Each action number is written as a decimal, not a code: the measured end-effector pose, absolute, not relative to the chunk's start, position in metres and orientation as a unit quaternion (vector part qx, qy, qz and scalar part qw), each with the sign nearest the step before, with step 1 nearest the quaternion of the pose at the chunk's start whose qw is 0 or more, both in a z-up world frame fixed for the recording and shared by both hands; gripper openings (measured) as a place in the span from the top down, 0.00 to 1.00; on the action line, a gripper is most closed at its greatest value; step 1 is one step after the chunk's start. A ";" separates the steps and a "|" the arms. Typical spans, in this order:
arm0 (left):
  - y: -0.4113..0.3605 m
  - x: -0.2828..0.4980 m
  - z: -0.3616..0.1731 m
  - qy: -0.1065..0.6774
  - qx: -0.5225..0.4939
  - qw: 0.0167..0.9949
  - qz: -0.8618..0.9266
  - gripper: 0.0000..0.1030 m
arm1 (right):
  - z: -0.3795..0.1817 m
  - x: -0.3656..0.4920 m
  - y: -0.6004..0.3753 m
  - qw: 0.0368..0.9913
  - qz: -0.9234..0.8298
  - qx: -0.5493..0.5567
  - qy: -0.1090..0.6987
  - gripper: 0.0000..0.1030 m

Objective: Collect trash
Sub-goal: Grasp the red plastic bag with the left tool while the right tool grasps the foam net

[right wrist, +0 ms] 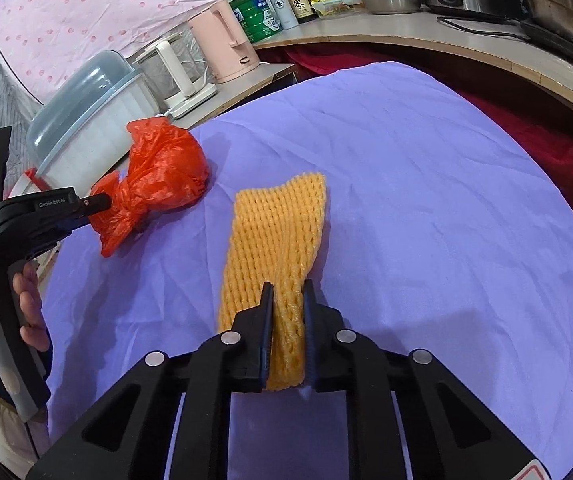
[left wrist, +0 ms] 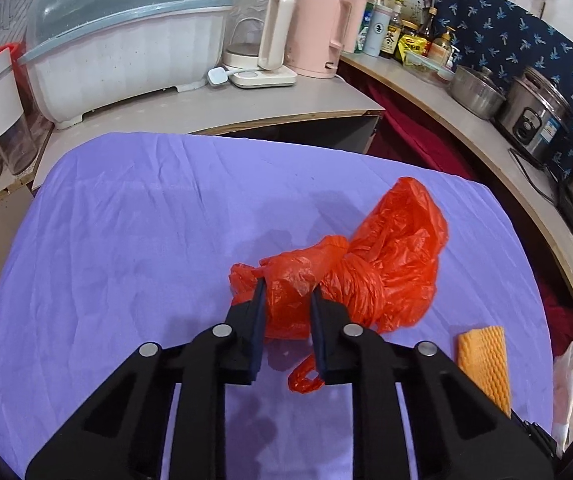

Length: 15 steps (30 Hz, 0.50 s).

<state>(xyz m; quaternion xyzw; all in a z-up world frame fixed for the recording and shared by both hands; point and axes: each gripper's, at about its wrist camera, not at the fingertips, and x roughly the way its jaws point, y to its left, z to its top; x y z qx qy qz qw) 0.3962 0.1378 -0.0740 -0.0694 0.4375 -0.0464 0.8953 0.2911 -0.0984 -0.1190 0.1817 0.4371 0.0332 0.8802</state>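
Observation:
A crumpled red plastic bag lies on the purple tablecloth, right of centre in the left wrist view. My left gripper is shut on the bag's near bunched end, with red film squeezed between the pads. The right wrist view shows the same bag at the left with the left gripper pinching it. A yellow foam fruit net lies flat on the cloth in the middle. My right gripper is shut on the net's near end. The net also shows at the lower right of the left wrist view.
Behind the table a counter holds a covered dish rack, a white kettle and a pink kettle. A curved shelf at the right carries bottles, a steel pot and a rice cooker. A hand holds the left gripper's handle.

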 end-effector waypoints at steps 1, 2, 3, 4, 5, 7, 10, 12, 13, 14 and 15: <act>0.136 0.390 -0.070 0.436 -0.070 0.896 -0.049 0.83 | -0.116 0.287 -0.099 0.881 0.034 0.183 0.436 0.88; 0.133 0.381 -0.065 0.434 -0.070 0.897 -0.052 0.84 | -0.112 0.281 -0.100 0.882 0.034 0.184 0.433 0.88; 0.131 0.377 -0.061 0.433 -0.071 0.897 -0.054 0.84 | -0.107 0.275 -0.102 0.883 0.034 0.184 0.430 0.88; 0.128 0.370 -0.056 0.430 -0.071 0.898 -0.057 0.84 | -0.103 0.269 -0.105 0.885 0.033 0.185 0.426 0.89; 0.125 0.361 -0.050 0.428 -0.071 0.899 -0.060 0.84 | -0.099 0.264 -0.107 0.886 0.033 0.185 0.423 0.89; 0.118 0.346 -0.041 0.424 -0.070 0.901 -0.066 0.85 | -0.088 0.251 -0.113 0.889 0.031 0.189 0.415 0.89; 0.109 0.324 -0.027 0.417 -0.070 0.903 -0.074 0.85 | -0.074 0.231 -0.123 0.894 0.027 0.193 0.403 0.89; 0.102 0.308 -0.018 0.413 -0.069 0.905 -0.081 0.85 | -0.065 0.217 -0.130 0.898 0.023 0.194 0.394 0.89; 0.097 0.299 -0.013 0.410 -0.068 0.905 -0.085 0.85 | -0.061 0.211 -0.132 0.899 0.022 0.195 0.391 0.89; 0.092 0.291 -0.008 0.408 -0.066 0.906 -0.089 0.85 | -0.056 0.204 -0.136 0.901 0.020 0.197 0.387 0.89; 0.088 0.284 -0.004 0.406 -0.065 0.907 -0.094 0.85 | -0.052 0.196 -0.141 0.902 0.016 0.199 0.382 0.89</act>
